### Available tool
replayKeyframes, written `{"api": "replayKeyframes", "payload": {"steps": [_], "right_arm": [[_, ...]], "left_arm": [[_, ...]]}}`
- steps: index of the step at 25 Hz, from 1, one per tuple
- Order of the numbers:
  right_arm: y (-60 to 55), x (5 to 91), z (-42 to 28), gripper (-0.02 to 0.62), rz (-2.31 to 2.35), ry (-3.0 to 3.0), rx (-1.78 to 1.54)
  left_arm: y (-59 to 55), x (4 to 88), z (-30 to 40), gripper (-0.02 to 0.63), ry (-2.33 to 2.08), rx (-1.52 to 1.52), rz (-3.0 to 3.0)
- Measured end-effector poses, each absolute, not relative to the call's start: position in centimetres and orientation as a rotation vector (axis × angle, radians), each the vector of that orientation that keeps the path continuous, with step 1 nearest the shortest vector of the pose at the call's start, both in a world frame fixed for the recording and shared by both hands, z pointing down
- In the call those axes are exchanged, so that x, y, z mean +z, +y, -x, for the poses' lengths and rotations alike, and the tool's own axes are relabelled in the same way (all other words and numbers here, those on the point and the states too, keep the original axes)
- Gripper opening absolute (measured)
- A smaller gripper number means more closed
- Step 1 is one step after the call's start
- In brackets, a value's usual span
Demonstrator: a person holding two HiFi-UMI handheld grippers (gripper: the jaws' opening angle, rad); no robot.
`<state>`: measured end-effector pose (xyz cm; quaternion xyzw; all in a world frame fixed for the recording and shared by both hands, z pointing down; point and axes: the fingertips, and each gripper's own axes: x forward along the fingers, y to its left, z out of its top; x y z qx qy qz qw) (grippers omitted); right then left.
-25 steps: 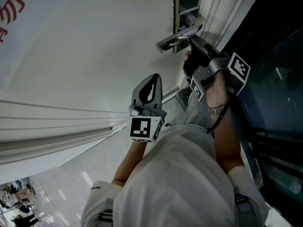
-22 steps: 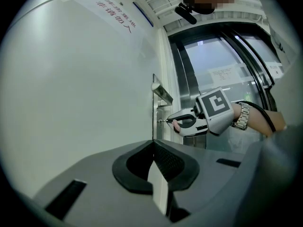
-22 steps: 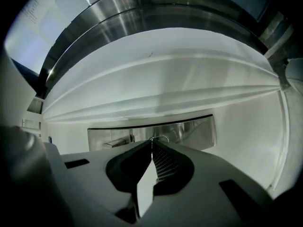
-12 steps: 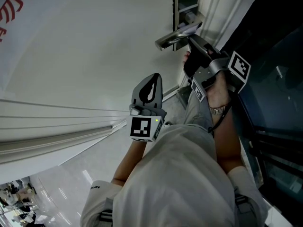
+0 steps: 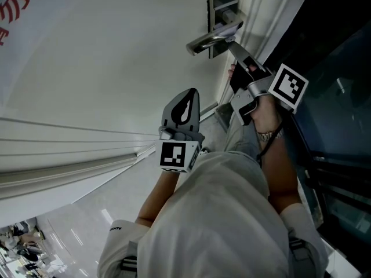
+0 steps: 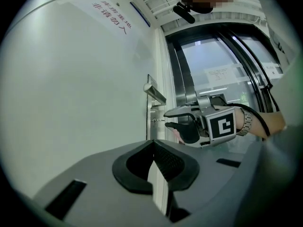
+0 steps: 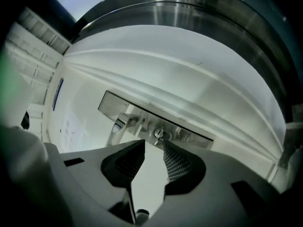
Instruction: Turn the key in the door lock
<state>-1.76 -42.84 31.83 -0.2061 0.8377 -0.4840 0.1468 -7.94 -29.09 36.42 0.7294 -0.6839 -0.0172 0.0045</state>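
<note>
**We are letting go of the key in the door lock.**

At the left, we are holding the left hand-held gripper (image 6: pixel 152 145) level beside the white door (image 5: pixel 116 51), its jaws together on nothing. Further right, under the handle (image 5: pixel 211 38), the key (image 7: pixel 160 134) is sitting in the lock on the metal plate (image 7: pixel 189 135). The right hand-held gripper (image 7: pixel 154 145) is pointing straight at it. Its jaws have just been opening and are standing apart, with the key at their tips and no pad pressing on it. We are reading this as the release after a twist. Next we are probably needing either a fresh, square grip on the key head or a straight pull back clear of the handle.
</note>
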Motion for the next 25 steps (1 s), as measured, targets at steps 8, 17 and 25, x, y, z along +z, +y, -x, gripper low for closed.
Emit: {"api": "replayKeyframes", "payload": {"steps": [8, 17, 25], "right_arm": [[-42.6, 31.8, 1.3, 0.097, 0.953, 2.831, -0.772], [-41.7, 30.8, 2.6, 0.097, 1.249, 3.128, 0.248], [-41.8, 31.3, 3.6, 0.097, 1.406, 3.146, 0.967]], "left_arm": [[-28.8, 36.5, 7.9, 0.009, -2.142, -0.056, -2.28], [-29.0, 36.6, 8.2, 0.009, -2.147, -0.056, -2.269], [-29.3, 36.9, 8.4, 0.009, -2.148, -0.058, -2.257]]}}
